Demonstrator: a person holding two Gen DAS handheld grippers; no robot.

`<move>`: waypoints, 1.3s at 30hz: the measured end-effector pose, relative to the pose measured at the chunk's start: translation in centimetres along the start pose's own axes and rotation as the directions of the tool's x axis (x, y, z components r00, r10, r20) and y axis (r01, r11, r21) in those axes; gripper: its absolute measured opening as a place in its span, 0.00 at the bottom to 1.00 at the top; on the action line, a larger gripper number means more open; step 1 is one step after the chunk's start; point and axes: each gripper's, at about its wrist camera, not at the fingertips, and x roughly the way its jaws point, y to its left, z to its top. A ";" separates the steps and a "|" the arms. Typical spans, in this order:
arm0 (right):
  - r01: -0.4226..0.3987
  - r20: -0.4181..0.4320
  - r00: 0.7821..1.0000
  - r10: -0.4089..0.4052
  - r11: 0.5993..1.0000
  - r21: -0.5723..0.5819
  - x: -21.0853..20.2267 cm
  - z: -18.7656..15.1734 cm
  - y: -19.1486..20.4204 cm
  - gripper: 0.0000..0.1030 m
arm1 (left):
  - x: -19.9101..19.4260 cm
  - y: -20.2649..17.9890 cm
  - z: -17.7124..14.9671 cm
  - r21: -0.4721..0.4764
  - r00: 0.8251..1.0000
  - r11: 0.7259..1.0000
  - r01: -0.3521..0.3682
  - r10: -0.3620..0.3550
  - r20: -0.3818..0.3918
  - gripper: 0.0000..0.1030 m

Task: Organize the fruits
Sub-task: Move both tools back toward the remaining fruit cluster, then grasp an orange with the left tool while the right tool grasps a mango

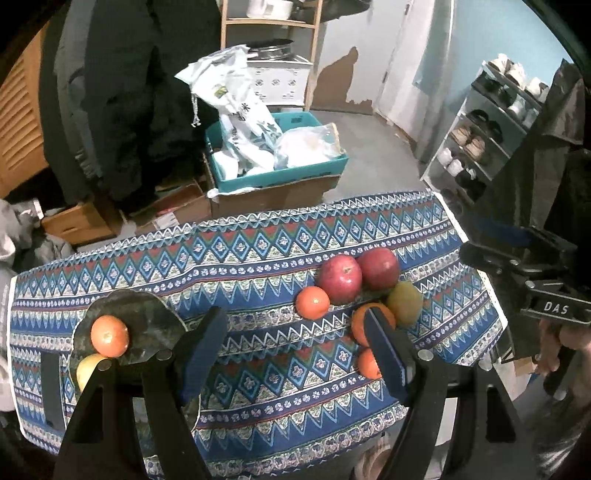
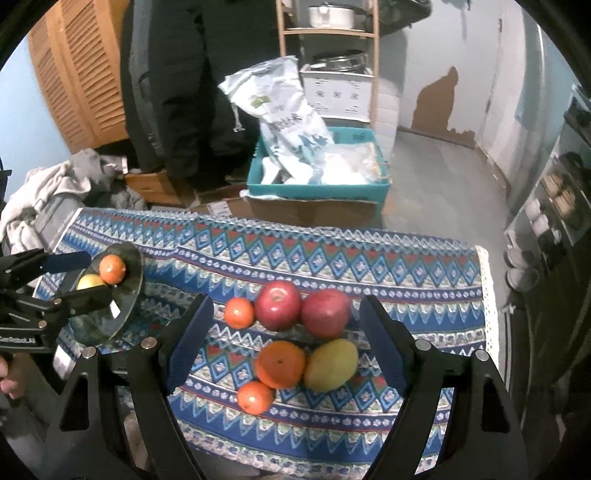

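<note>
A dark plate sits at the left of the patterned tablecloth, holding an orange and a yellow fruit. To the right lie two red apples, a mango, a large orange and two small oranges. My left gripper is open and empty, between plate and pile. My right gripper is open and empty above the pile.
Beyond the table stand a teal crate of bags on a cardboard box, a wooden shelf, a shoe rack at right, and clothes and boxes at left.
</note>
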 end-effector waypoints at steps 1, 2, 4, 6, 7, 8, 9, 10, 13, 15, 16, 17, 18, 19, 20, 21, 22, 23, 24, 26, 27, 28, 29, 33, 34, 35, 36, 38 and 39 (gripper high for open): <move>0.003 -0.002 1.000 -0.003 1.000 0.007 0.0 -0.1 -0.4 0.79 | 0.2 -0.2 0.1 0.001 1.000 1.000 0.001 -0.001 -0.004 0.76; 0.006 -0.005 1.000 -0.006 1.000 0.013 0.1 -0.2 -0.7 0.79 | 0.5 -0.3 0.2 0.002 1.000 1.000 0.002 -0.002 -0.008 0.76; 0.014 -0.018 1.000 -0.014 1.000 0.024 0.4 -0.6 -1.3 0.79 | 1.1 -0.6 0.3 0.007 1.000 1.000 0.004 -0.004 -0.020 0.76; 0.023 -0.032 0.999 -0.022 0.999 0.031 0.9 -0.9 -1.8 0.79 | 1.7 -0.9 0.4 0.011 1.000 1.000 0.007 -0.007 -0.031 0.76; 0.031 -0.044 0.999 -0.029 0.999 0.034 1.4 -1.2 -2.1 0.79 | 2.0 -1.1 0.5 0.013 0.999 1.000 0.011 -0.010 -0.037 0.76; 0.035 -0.053 0.998 -0.033 0.999 0.036 1.7 -1.3 -2.3 0.79 | 2.2 -1.2 0.5 0.015 0.999 1.000 0.013 -0.013 -0.042 0.76; 0.044 -0.067 0.997 -0.041 0.998 0.042 2.3 -1.6 -2.7 0.79 | 2.5 -1.3 0.5 0.017 0.999 1.000 0.015 -0.014 -0.046 0.76; 0.049 -0.078 0.996 -0.045 0.998 0.048 2.8 -1.7 -3.0 0.79 | 2.8 -1.5 0.4 0.019 0.999 1.000 0.014 -0.013 -0.048 0.76; 0.060 -0.125 0.991 -0.050 0.995 0.082 4.6 -2.5 -4.2 0.79 | 3.6 -1.8 0.3 0.030 0.998 0.999 0.010 -0.008 -0.057 0.76; 0.060 -0.151 0.988 -0.043 0.992 0.110 5.5 -3.0 -4.9 0.79 | 4.2 -1.9 0.3 0.040 0.998 0.999 0.005 -0.003 -0.063 0.76; 0.052 -0.167 0.986 -0.030 0.990 0.133 6.1 -3.3 -5.4 0.79 | 4.7 -1.9 0.2 0.047 0.998 0.999 -0.001 0.004 -0.069 0.76; 0.040 -0.183 0.983 -0.010 0.986 0.165 6.7 -3.8 -5.9 0.79 | 5.0 -2.0 0.2 0.049 0.997 0.999 -0.005 0.009 -0.073 0.76; 0.030 -0.202 0.979 0.010 0.980 0.197 7.4 -4.2 -6.4 0.79 | 5.4 -2.0 0.1 0.051 0.997 0.999 -0.008 0.012 -0.080 0.76; 0.028 -0.217 0.976 0.020 0.976 0.217 7.9 -4.5 -6.8 0.79 | 5.8 -1.9 0.1 0.053 0.996 0.999 -0.006 0.011 -0.087 0.76; 0.029 -0.226 0.974 0.024 0.973 0.230 8.2 -4.8 -7.0 0.79 | 6.2 -1.9 0.0 0.052 0.995 0.999 -0.006 0.011 -0.095 0.76; 0.037 -0.237 0.971 0.021 0.971 0.237 8.6 -5.0 -7.2 0.79 | 6.7 -1.8 -0.1 0.047 0.995 0.999 -0.007 0.012 -0.103 0.76; 0.048 -0.248 0.969 0.012 0.971 0.235 9.0 -5.1 -7.2 0.79 | 7.0 -1.8 -0.1 0.044 0.994 0.999 -0.006 0.011 -0.107 0.76; 0.057 -0.258 0.966 0.004 0.972 0.228 9.4 -5.3 -7.2 0.79 | 7.4 -1.7 -0.1 0.041 0.994 0.999 -0.005 0.009 -0.110 0.76; 0.060 -0.265 0.964 0.003 0.972 0.228 9.8 -5.4 -7.2 0.79 | 8.0 -1.7 0.0 0.042 0.994 0.999 -0.010 0.015 -0.113 0.76; 0.064 -0.277 0.961 0.002 0.971 0.229 10.4 -5.6 -7.1 0.79 | 8.7 -1.7 0.1 0.046 0.993 0.999 -0.018 0.023 -0.115 0.76; 0.067 -0.286 0.958 0.000 0.972 0.224 10.8 -5.7 -7.0 0.79 | 9.3 -1.7 0.1 0.049 0.993 0.999 -0.023 0.029 -0.115 0.76; 0.070 -0.296 0.955 -0.003 0.974 0.216 11.3 -5.8 -6.8 0.79 | 9.8 -1.7 0.1 0.050 0.993 0.998 -0.027 0.032 -0.117 0.76; 0.076 -0.306 0.952 -0.009 0.975 0.210 11.7 -6.0 -6.8 0.79 | 10.3 -1.6 0.1 0.050 0.992 0.998 -0.030 0.036 -0.121 0.76; 0.098 -0.337 0.941 -0.022 0.973 0.208 13.3 -6.7 -6.9 0.79 | 12.3 -1.3 0.1 0.042 0.987 0.999 -0.030 0.036 -0.155 0.76; 0.105 -0.346 0.938 -0.028 0.973 0.206 13.7 -6.9 -7.0 0.79 | 12.8 -1.1 0.0 0.034 0.985 0.999 -0.024 0.030 -0.170 0.76; 0.104 -0.353 0.935 -0.024 0.972 0.210 14.1 -7.0 -7.1 0.79 | 13.2 -1.0 -0.1 0.027 0.984 0.999 -0.020 0.025 -0.179 0.76; 0.101 -0.362 0.932 -0.016 0.971 0.218 14.6 -7.3 -7.2 0.79 | 13.8 -0.9 -0.2 0.017 0.981 1.000 -0.016 0.019 -0.193 0.76; 0.091 -0.375 0.927 0.005 0.967 0.237 15.4 -7.8 -7.4 0.79 | 14.6 -0.7 -0.3 0.004 0.977 1.000 -0.014 0.015 -0.214 0.76; 0.087 -0.382 0.924 0.017 0.964 0.251 15.8 -8.0 -7.5 0.79 | 15.1 -0.6 -0.4 -0.003 0.975 1.000 -0.013 0.012 -0.223 0.76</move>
